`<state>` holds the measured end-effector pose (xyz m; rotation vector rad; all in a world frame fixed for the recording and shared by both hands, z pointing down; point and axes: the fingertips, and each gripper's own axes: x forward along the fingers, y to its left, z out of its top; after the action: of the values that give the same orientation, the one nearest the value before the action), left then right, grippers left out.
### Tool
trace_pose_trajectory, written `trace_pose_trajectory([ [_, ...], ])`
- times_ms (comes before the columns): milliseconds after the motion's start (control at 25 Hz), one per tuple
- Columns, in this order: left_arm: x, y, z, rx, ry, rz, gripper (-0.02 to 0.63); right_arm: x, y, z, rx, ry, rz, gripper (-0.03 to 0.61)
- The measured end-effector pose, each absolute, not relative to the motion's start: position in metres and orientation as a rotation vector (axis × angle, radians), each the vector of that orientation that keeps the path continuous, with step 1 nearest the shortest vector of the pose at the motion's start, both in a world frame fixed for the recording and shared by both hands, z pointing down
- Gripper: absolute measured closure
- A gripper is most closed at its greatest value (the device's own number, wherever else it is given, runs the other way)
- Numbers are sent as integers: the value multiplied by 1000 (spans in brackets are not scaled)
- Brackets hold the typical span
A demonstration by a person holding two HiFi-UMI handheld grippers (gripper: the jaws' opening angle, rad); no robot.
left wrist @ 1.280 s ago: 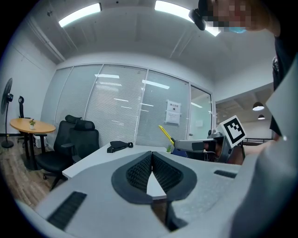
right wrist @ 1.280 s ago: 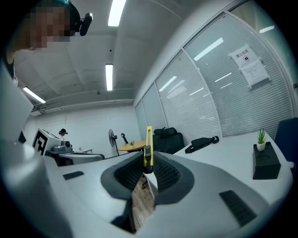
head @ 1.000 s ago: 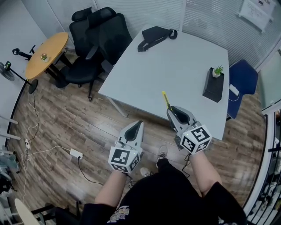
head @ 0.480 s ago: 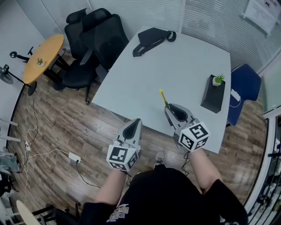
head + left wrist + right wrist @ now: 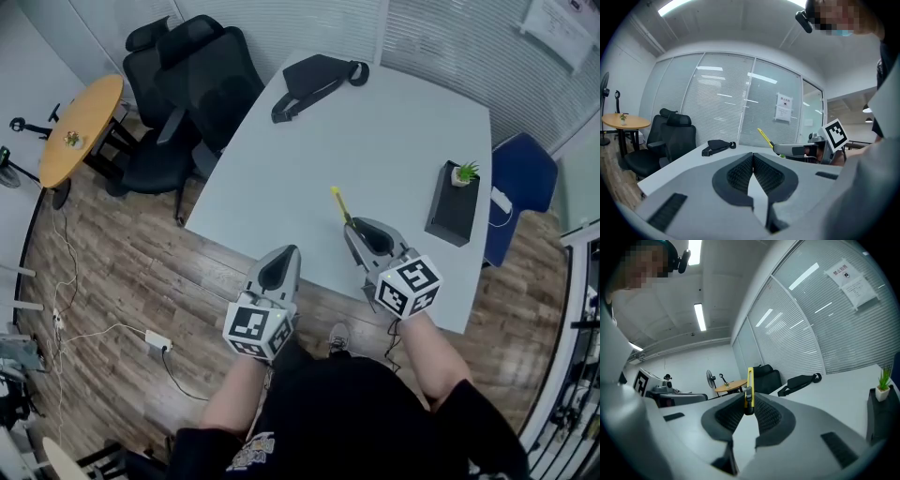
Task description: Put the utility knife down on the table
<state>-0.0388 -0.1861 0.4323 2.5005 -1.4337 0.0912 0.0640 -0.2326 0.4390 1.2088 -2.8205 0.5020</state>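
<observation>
Utility knife [image 5: 338, 205], yellow, is pinched in the right claw [image 5: 353, 229] at frame centre of the head view. Its free end slants toward the upper left over the white worktop [image 5: 394, 131]; contact with the surface cannot be confirmed. Left claw [image 5: 286, 255], lower centre, is pressed together on nothing. A black bag [image 5: 314, 75] lies near the worktop's upper edge, and a potted plant [image 5: 461, 173] stands at right.

- Bright and even across the head view, lit from overhead, with only faint soft shadow beneath the table [image 5: 394, 141] edge
- Glowing ceiling strip lights [image 5: 675, 5] near the top of both gripper views
- Pale streaks of glare across the glass wall [image 5: 722, 108]
- Heavy fisheye bending and black corners in both gripper views
- Soft, out of focus along their bottom edges
</observation>
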Motion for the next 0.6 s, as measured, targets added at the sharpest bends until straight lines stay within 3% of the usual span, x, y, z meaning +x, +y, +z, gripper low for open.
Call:
trace_pose_trajectory([
  [600, -64, -251, 457, 2642, -1105, 169, 607, 44, -297, 467, 1508, -2645, 517, 512],
])
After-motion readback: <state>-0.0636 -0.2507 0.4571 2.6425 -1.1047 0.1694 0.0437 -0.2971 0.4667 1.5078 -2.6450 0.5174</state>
